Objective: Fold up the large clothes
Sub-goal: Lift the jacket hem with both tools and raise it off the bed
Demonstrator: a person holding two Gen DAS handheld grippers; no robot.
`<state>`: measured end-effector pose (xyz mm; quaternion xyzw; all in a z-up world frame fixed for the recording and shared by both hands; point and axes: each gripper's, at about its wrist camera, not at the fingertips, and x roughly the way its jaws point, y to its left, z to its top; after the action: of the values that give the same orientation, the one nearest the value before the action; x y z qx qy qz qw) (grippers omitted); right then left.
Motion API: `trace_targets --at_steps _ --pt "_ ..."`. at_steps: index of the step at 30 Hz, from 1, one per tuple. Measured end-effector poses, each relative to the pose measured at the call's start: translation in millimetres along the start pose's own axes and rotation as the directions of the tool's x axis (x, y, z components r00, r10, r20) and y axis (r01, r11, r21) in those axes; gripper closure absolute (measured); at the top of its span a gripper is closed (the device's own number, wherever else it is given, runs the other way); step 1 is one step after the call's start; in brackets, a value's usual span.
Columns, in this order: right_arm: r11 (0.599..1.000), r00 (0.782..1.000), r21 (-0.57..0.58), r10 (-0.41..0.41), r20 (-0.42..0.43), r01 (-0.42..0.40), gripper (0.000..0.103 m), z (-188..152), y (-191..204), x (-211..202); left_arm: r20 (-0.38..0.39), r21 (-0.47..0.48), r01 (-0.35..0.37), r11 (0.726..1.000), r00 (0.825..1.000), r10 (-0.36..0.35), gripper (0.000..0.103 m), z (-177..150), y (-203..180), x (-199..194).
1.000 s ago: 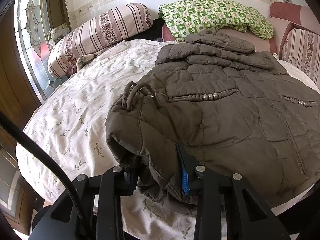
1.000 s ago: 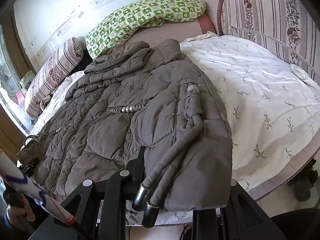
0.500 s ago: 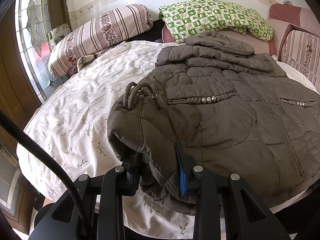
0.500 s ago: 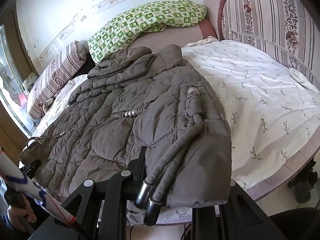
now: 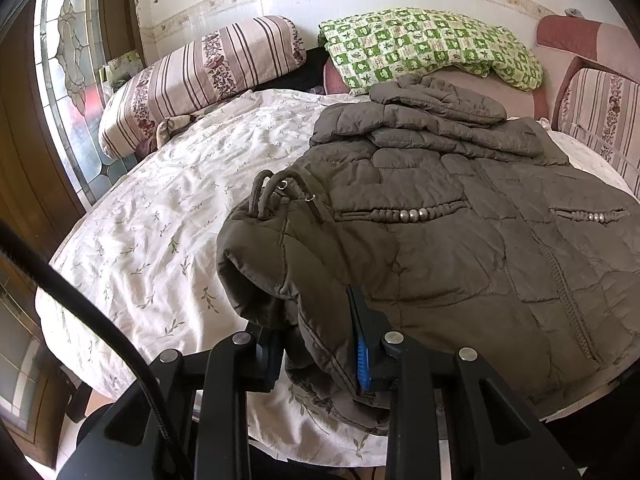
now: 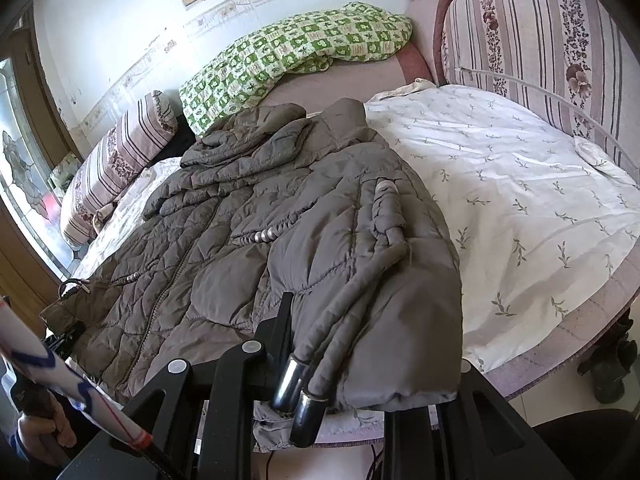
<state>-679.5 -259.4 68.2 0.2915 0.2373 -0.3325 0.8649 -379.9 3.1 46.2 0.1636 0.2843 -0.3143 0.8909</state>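
Quilted grey-brown padded jacket [image 5: 460,248] lies spread on the round bed's leaf-print white sheet [image 5: 160,216], hood bunched toward the pillows. Left tool [image 5: 320,344] pinches its near hem corner; right tool [image 6: 360,340] clamps the opposite corner, metal-tipped drawcords dangling.

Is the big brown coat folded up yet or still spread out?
Mostly spread out: the coat lies flat across the bed, only its sleeves folded in.

The quilted jacket [image 5: 460,248] is seen in grey-brown. The bed sheet [image 5: 160,216] is patterned white with small green sprigs. The blanket [image 5: 424,48] is checked green and white, the bolster [image 5: 200,76] striped pink and brown.
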Motion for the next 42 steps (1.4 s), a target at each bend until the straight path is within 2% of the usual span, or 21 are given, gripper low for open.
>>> trace_targets --at_steps 25,33,42 --pt "1.000 0.998 -0.019 0.023 0.057 -0.022 0.082 11 -9 -26 0.041 -0.014 0.017 1.000 0.999 -0.016 0.077 5 4 -21" --pt "0.999 0.997 -0.033 0.038 0.071 -0.036 0.083 22 -6 -31 0.049 -0.021 0.024 0.999 0.999 -0.023 0.077 9 6 -24" --pt "0.997 0.993 -0.044 0.065 0.097 -0.061 0.083 44 -2 -37 0.071 -0.030 0.043 0.999 0.997 -0.041 0.077 28 9 -29"
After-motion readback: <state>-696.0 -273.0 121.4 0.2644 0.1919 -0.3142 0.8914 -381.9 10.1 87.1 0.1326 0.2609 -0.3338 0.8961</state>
